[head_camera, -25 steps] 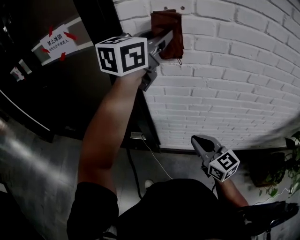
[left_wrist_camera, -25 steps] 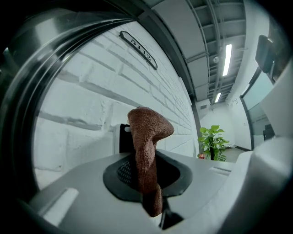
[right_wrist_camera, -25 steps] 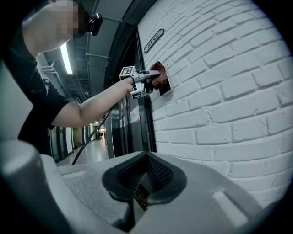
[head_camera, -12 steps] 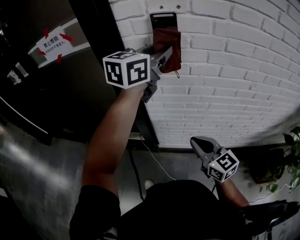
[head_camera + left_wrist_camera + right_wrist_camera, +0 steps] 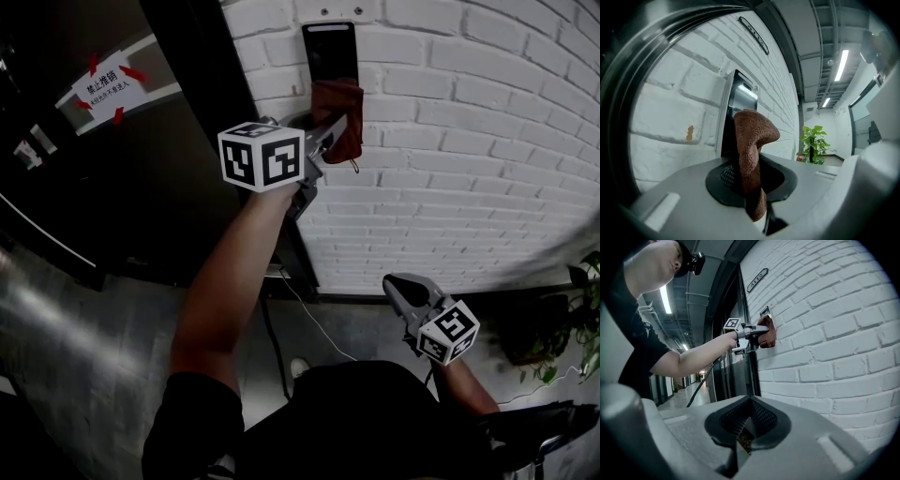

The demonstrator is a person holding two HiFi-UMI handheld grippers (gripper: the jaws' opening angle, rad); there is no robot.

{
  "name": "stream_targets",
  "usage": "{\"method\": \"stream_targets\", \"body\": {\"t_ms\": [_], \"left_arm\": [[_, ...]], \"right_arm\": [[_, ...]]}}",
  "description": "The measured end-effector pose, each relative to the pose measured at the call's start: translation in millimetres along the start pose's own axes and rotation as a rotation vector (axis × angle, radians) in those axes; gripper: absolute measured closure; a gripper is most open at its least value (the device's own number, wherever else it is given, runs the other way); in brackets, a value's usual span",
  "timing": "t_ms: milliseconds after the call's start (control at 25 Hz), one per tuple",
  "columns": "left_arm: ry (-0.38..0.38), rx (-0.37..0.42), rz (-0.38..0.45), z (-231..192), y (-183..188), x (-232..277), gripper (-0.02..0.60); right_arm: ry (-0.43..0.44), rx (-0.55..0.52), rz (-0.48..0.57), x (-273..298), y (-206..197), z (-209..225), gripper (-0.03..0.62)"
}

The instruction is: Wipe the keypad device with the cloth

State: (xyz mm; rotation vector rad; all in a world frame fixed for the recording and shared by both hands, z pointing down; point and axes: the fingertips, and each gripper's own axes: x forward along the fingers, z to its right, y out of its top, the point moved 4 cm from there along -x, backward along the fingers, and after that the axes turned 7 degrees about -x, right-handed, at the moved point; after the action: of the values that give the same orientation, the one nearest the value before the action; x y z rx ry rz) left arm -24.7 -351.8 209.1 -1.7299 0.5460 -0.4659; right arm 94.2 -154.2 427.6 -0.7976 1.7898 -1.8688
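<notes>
In the head view, your left gripper (image 5: 332,128) is raised to the white brick wall (image 5: 469,141), and the folded reddish-brown cloth (image 5: 338,105) in its jaws sits at the lower end of the dark, upright rectangular keypad device (image 5: 328,52) mounted there. Your right gripper (image 5: 400,287) hangs low by your body, well apart from the work. In the left gripper view, the jaws are closed tight on the cloth, whose free fold stands up in front of the bottom part of the device's glossy face; whether it presses on the panel or only lies just before it, I cannot tell. In the right gripper view, the jaws are drawn together with nothing in them, and your left arm shows far off at the wall. I judge that you are mid-wipe, at the bottom of a stroke. The next move calls for firm, even pressure along the face without loosening the grip.
</notes>
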Motion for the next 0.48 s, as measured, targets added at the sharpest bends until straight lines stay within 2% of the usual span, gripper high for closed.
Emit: {"method": "stream_targets", "body": {"t_ms": [320,480], "left_arm": [[-0.002,-0.083,-0.066,-13.3,-39.7,5.1,0.52],[0.006,-0.094,-0.081,-17.3,-50.1,5.8,0.52]], "right_arm": [[-0.01,0.01,0.001,-2.3,-3.3,2.4,0.603],[-0.015,0.014,-0.001,-3.3,-3.0,2.7,0.603]]}}
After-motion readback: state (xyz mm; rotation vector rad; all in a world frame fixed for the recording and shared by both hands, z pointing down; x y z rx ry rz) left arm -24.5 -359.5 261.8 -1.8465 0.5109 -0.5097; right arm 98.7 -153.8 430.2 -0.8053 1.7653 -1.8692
